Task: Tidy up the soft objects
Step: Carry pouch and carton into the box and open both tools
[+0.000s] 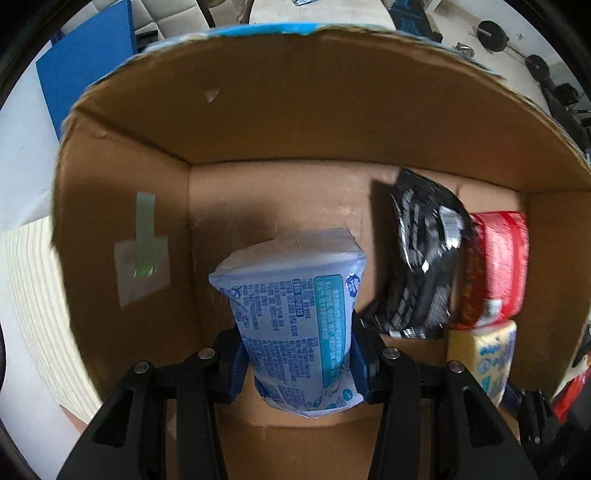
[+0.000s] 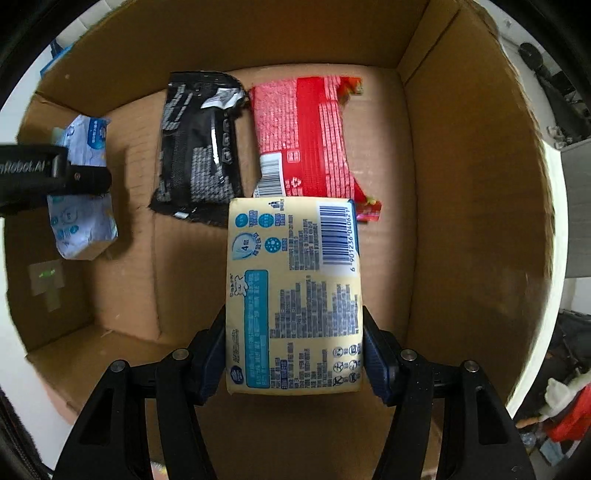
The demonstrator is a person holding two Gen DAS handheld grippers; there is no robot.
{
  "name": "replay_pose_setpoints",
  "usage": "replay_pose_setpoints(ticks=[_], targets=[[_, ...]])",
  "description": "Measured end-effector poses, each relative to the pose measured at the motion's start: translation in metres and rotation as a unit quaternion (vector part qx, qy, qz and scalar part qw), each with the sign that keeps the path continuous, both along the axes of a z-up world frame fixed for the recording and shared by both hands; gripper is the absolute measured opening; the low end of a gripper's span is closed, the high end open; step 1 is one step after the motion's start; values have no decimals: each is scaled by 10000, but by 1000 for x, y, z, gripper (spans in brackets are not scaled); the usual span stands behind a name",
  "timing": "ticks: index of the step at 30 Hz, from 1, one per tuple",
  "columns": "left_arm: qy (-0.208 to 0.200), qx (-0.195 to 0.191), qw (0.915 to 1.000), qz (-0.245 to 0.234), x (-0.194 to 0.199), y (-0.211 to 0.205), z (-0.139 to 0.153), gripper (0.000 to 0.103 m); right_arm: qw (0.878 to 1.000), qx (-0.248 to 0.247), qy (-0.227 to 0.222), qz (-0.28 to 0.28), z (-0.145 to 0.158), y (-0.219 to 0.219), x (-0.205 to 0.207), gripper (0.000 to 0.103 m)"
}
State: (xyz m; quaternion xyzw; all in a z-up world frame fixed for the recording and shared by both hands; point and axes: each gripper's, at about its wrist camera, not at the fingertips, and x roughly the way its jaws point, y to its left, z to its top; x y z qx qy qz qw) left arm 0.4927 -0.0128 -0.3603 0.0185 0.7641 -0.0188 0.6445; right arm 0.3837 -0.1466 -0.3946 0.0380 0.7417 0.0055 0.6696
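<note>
Both grippers are inside an open cardboard box (image 1: 125, 184) (image 2: 461, 184). My left gripper (image 1: 297, 354) is shut on a pale blue tissue pack (image 1: 295, 317), held near the box's left wall; the pack also shows in the right wrist view (image 2: 83, 184), with the left gripper (image 2: 55, 173) clamped across it. My right gripper (image 2: 293, 354) is shut on a cream-yellow tissue pack (image 2: 295, 295), which also shows in the left wrist view (image 1: 484, 358). A black pack (image 2: 199, 147) (image 1: 421, 258) and a red pack (image 2: 306, 136) (image 1: 498, 266) lie side by side on the box floor.
A taped patch (image 1: 142, 254) sits on the box's left wall. Outside the box are a blue board (image 1: 88, 62), a pale wooden surface (image 1: 33, 302) and dark weights (image 1: 491, 35). Bare cardboard floor (image 2: 184, 277) lies between the two held packs.
</note>
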Motion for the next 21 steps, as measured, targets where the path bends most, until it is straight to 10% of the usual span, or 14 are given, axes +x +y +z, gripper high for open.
replay_pose_setpoints(ticks=[12, 21], targets=[[276, -64, 9996, 77, 23, 5, -15, 53, 9999, -127, -42, -73, -10, -1, 10, 72], [-583, -204, 9980, 146, 2, 14, 60, 98, 9982, 105, -525, -253, 62, -14, 16, 103]])
